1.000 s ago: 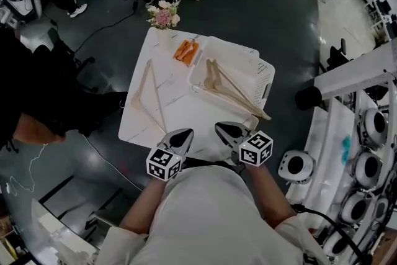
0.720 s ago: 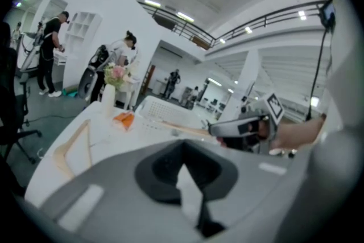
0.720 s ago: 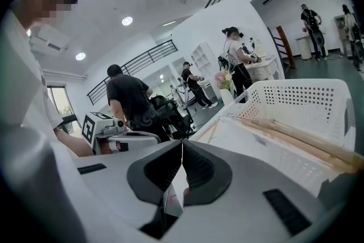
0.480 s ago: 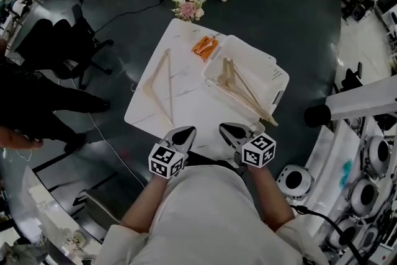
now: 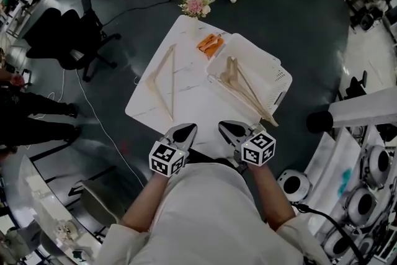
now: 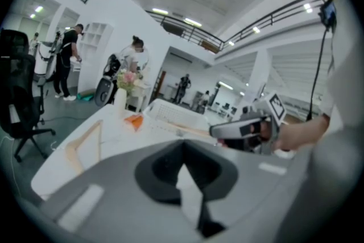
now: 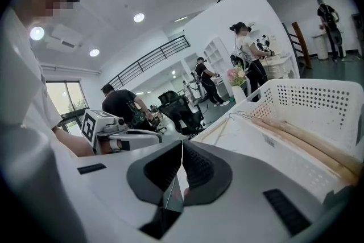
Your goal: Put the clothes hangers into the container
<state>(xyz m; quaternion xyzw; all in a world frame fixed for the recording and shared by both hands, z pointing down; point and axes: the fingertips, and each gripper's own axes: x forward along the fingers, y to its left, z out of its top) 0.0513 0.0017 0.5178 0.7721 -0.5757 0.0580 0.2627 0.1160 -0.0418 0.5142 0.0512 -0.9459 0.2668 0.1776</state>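
Note:
A wooden hanger (image 5: 164, 80) lies flat on the left half of the white table (image 5: 193, 105). On the table's right side stands a white perforated basket (image 5: 280, 79), and more wooden hangers (image 5: 245, 87) lie in it, their ends sticking out over the near rim. My left gripper (image 5: 184, 131) and right gripper (image 5: 229, 129) hover side by side at the table's near edge, both shut and empty. From the left gripper view the loose hanger (image 6: 79, 143) is ahead to the left. The right gripper view has the basket (image 7: 318, 104) close on its right.
An orange item (image 5: 210, 43) lies at the table's far side beside the basket, and a flower bouquet (image 5: 196, 4) stands at the far corner. A black office chair (image 5: 73, 40), cables on the dark floor and standing people surround the table. Machines line the right.
The head view has swung, so the table sits further right and higher in the picture. Both grippers keep their place at the near edge. The hangers have not moved.

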